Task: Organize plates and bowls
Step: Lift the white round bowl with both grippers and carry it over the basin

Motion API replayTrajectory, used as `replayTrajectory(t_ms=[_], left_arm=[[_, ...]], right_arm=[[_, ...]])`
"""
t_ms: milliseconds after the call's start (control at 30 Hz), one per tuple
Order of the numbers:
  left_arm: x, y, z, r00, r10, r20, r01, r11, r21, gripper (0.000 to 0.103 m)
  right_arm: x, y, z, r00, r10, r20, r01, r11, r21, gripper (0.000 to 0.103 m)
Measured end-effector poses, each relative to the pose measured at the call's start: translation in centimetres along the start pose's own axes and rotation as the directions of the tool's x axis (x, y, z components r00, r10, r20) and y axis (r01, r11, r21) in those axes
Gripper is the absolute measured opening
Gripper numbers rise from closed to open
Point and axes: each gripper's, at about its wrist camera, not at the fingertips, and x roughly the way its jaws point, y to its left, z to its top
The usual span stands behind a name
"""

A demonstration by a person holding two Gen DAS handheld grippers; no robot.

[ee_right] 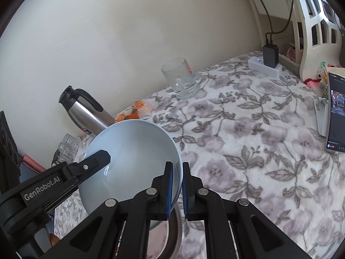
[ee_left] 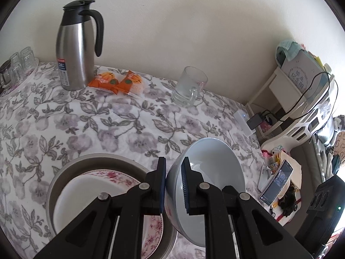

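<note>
A pale blue bowl (ee_left: 215, 172) is held tilted in the air by both grippers. My left gripper (ee_left: 174, 185) is shut on its left rim. My right gripper (ee_right: 177, 188) is shut on its right rim, and the bowl (ee_right: 138, 151) fills the middle of the right wrist view, with the left gripper's finger (ee_right: 94, 161) on its far edge. Below and left of the bowl sits a grey metal basin (ee_left: 64, 172) holding a white plate with a pink floral rim (ee_left: 103, 185). The basin's edge (ee_right: 179, 233) shows under my right gripper.
The table has a floral cloth (ee_left: 107, 125). At the back stand a steel thermos jug (ee_left: 75, 49), orange snack packets (ee_left: 120, 82) and a glass mug (ee_left: 189, 86). Small glasses (ee_left: 19, 64) sit far left. A power strip (ee_right: 265, 67) and a phone (ee_right: 336, 112) are at the right.
</note>
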Motion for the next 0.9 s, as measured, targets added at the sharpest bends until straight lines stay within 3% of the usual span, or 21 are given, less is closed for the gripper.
replayTrajectory(t_ms=[567,900], left_arm=[[-4.5,5.9,-1.6,0.999,0.01,0.035,-0.007,0.996,-0.094,0.014],[-5.1,9.8,-2.5,0.999,0.031,0.022,-0.027,0.986,-0.163,0.014]], right_arm=[[-0.4,5.6,-3.2,0.999,0.03,-0.04,-0.034,0.995,-0.095,0.009],[1.0,8.6,-4.8,0.996,0.03,-0.08,-0.042,0.987,-0.153,0.009]])
